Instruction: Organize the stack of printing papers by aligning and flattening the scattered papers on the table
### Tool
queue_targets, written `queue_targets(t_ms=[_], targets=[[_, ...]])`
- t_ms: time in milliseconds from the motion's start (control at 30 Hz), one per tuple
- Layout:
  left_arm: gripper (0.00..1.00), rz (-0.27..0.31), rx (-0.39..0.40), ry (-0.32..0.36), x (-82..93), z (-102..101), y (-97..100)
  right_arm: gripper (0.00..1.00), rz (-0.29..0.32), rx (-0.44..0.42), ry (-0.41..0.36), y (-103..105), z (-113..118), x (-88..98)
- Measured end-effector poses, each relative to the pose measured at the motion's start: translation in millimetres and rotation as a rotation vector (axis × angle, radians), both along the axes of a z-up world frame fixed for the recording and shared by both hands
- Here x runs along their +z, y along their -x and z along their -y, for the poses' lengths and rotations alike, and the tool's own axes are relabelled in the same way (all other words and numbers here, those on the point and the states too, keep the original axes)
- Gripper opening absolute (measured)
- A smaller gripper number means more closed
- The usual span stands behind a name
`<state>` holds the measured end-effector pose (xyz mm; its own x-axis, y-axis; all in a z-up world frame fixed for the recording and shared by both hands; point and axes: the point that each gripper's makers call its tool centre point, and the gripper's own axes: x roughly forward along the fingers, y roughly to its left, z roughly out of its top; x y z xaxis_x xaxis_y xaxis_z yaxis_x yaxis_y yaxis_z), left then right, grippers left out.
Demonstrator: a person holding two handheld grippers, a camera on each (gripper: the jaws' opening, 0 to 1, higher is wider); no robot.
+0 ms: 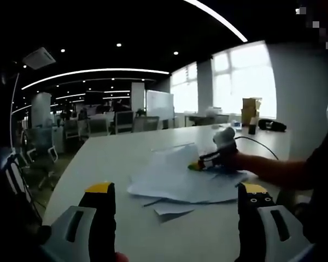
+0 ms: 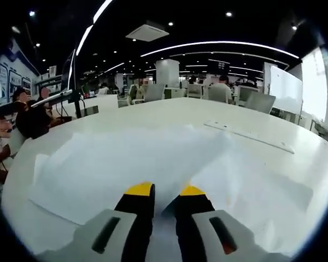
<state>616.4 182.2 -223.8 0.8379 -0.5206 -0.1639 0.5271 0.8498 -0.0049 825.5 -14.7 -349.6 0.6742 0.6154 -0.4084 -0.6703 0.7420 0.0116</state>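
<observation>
A loose pile of white printing papers (image 1: 177, 180) lies fanned out on the white table (image 1: 115, 153), with one small sheet (image 1: 169, 209) sticking out at the near edge. My left gripper (image 1: 177, 189) hangs open just short of the pile, its yellow-tipped jaws wide apart and holding nothing. My right gripper (image 1: 195, 165), held by a person's hand, comes in from the right and rests on top of the pile beside a raised sheet. In the right gripper view, the right gripper (image 2: 165, 191) has its jaws nearly together, pinching a ridge of the papers (image 2: 126, 158) that spread ahead of it.
A cable (image 1: 257, 143), a black object (image 1: 272, 125) and a cardboard box (image 1: 250, 110) sit at the table's far end. A long flat strip (image 2: 249, 136) lies beyond the papers. Office chairs (image 1: 41, 147) and seated people (image 2: 27, 117) border the table.
</observation>
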Motion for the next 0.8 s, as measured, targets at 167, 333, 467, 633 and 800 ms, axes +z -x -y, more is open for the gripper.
queue_targets(t_ms=[167, 333, 467, 633, 800], targets=[[0.95, 0.0, 0.0, -0.002, 0.1, 0.4, 0.0, 0.05, -0.002, -0.006, -0.003, 1.5, -0.5, 0.0], [0.95, 0.002, 0.0, -0.002, 0.6, 0.8, 0.2, 0.0, 0.003, -0.02, 0.003, 0.0, 0.4, -0.4], [0.95, 0.002, 0.001, -0.002, 0.5, 0.6, 0.0, 0.0, 0.009, -0.024, 0.009, -0.9, 0.5, -0.4], [0.95, 0.006, 0.0, -0.003, 2.5, 1.2, 0.0, 0.0, 0.0, -0.032, -0.001, -0.1, 0.4, -0.5], [0.95, 0.007, -0.003, -0.008, 3.7, 2.3, 0.0, 0.0, 0.0, -0.033, 0.001, 0.1, 0.5, -0.7]])
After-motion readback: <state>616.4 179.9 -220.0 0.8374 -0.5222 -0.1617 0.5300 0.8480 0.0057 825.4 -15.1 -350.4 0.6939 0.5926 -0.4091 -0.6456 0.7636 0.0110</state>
